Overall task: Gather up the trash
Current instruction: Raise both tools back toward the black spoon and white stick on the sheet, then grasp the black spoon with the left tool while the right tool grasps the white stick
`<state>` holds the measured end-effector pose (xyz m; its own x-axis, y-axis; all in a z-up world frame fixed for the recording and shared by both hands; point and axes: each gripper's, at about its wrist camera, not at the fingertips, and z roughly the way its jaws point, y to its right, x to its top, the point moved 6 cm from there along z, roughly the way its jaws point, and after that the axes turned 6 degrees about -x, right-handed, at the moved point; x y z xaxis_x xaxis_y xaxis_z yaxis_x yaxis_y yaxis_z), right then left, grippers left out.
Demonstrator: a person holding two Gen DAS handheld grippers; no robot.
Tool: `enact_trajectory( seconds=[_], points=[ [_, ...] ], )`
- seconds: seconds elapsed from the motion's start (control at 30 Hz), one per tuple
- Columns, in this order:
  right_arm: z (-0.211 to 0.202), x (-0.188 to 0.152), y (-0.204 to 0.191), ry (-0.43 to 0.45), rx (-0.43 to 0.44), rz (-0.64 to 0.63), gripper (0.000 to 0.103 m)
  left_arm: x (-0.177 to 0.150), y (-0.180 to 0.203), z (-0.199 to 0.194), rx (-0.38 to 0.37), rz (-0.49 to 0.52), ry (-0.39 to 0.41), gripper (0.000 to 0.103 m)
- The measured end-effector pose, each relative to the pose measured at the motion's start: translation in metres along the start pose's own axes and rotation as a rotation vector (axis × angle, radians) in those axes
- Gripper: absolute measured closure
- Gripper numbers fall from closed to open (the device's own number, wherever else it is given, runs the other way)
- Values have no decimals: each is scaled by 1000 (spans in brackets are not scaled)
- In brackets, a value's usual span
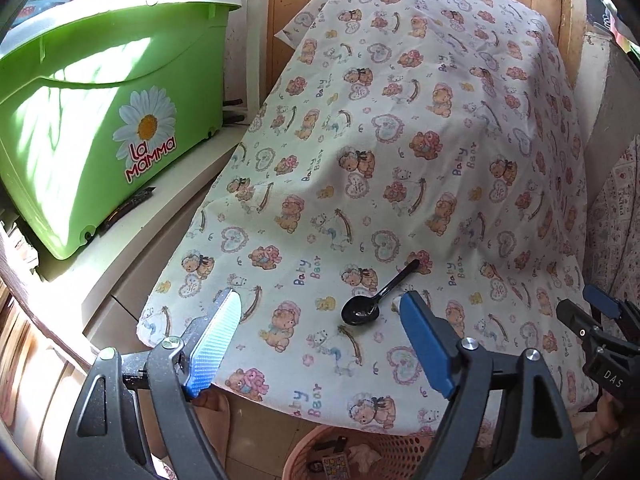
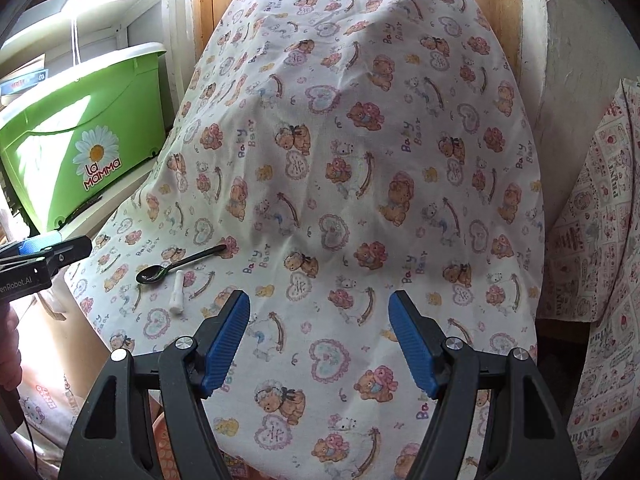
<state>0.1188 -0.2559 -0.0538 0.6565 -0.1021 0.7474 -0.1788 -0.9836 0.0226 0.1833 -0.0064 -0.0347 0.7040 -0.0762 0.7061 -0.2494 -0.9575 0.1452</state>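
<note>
A black plastic spoon (image 1: 378,294) lies on a table covered with a bear-print cloth (image 1: 400,140), near its front edge. It also shows in the right wrist view (image 2: 176,267), with a small white tube (image 2: 177,292) lying beside it. My left gripper (image 1: 320,306) is open and empty, its jaws spread either side of the spoon's bowl, just above the cloth. In the left wrist view its right finger hides the white tube. My right gripper (image 2: 319,306) is open and empty over bare cloth (image 2: 360,160), to the right of the spoon.
A green "La Mamma" tub (image 1: 100,120) stands on a white shelf to the left. A pink mesh basket (image 1: 384,458) with scraps in it sits on the floor below the table's front edge. A patterned cushion (image 2: 600,240) is at the right.
</note>
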Motion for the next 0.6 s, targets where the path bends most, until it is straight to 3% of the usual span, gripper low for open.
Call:
enact_trajectory(
  seconds=[0.17,0.23,0.27,0.37,0.6],
  points=[
    [3,-2,-6,-7,4,-17,29,2,-7,11,-57,-76,-43,22],
    [5,-3,-7,-14,6,-19,29,1,-9,22,-103,-118,-87,34],
    [6,-4,-7,-19,8,-19,29,0,-10,26,-116,-134,-106,45],
    [9,-6,-7,-33,11,-15,29,-2,-8,42,-165,-181,-162,51],
    [15,-8,-7,-52,7,-19,29,-13,-3,70,-140,-195,-254,63]
  ],
)
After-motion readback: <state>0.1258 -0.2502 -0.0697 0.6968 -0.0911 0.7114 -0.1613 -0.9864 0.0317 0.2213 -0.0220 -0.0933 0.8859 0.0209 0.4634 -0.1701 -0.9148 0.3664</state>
